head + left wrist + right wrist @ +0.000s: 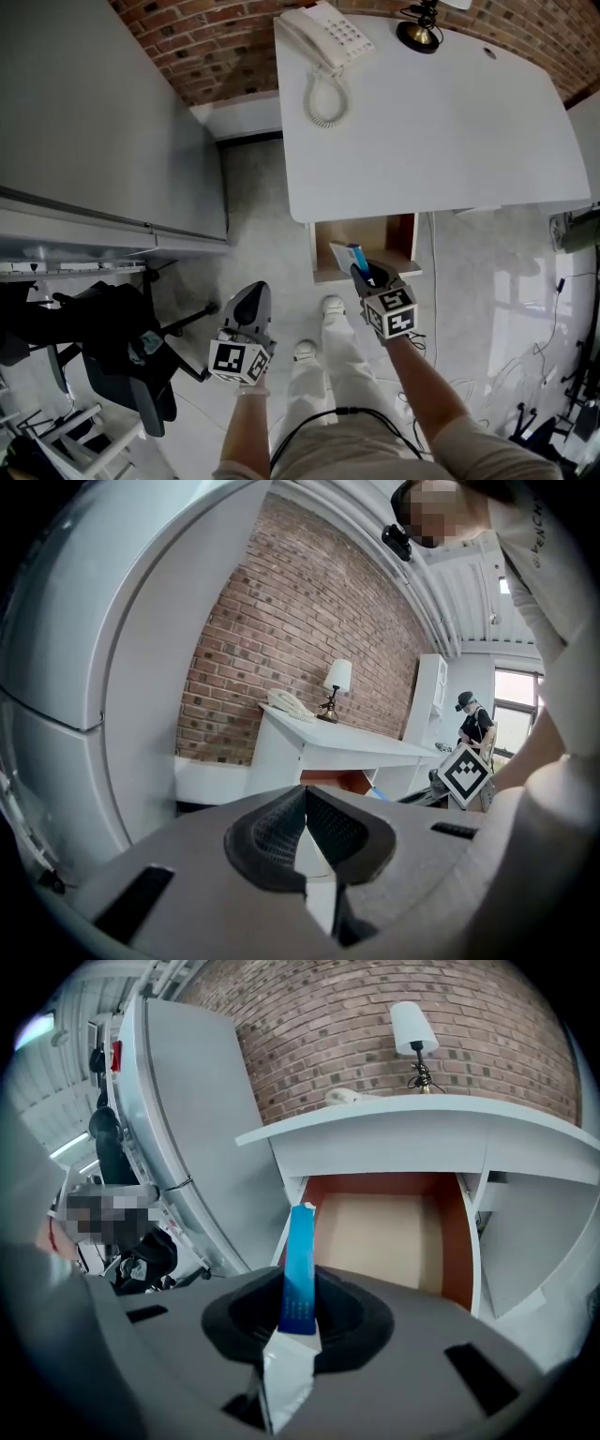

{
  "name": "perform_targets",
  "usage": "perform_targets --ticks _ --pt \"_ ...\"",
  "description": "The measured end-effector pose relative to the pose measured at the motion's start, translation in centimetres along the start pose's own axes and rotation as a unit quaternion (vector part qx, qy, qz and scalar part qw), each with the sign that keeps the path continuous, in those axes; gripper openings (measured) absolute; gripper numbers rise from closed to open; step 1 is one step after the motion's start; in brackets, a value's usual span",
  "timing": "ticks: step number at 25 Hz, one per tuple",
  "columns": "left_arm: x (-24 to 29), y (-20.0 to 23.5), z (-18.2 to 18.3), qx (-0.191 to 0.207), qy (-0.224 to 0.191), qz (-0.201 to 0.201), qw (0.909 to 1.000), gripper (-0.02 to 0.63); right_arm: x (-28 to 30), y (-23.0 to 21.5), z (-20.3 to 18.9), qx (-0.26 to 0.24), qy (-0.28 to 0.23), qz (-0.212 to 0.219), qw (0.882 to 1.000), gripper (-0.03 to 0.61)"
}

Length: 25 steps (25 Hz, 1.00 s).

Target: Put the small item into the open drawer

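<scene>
The right gripper clamps a blue packet between its half-closed jaws; the packet sticks up past the tips, at the front edge of the open drawer under the desk. The left gripper is closed on nothing

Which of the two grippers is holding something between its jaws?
The right gripper: its jaws clamp a thin blue packet, while the left gripper is shut and empty.
</scene>
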<state>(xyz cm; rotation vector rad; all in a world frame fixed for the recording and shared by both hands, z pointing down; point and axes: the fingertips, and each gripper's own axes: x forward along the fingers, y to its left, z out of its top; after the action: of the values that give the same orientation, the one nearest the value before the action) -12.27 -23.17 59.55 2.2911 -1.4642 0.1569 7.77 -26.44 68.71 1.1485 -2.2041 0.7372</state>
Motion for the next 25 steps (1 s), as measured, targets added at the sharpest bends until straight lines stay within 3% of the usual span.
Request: perform_targets --ticks 13,25 --pt "1.1 0.5 -1.9 -0.012 0.017 0.000 0.9998 0.006 5.2 0.7 -1.7 -0.047 0.069 -0.011 0.996 0.083" --pt "0.9 0.8 -3.1 -0.021 0.016 -0.002 0.9997 0.006 7.4 1.6 -2.4 -0.089 0.103 -0.008 0.991 0.087"
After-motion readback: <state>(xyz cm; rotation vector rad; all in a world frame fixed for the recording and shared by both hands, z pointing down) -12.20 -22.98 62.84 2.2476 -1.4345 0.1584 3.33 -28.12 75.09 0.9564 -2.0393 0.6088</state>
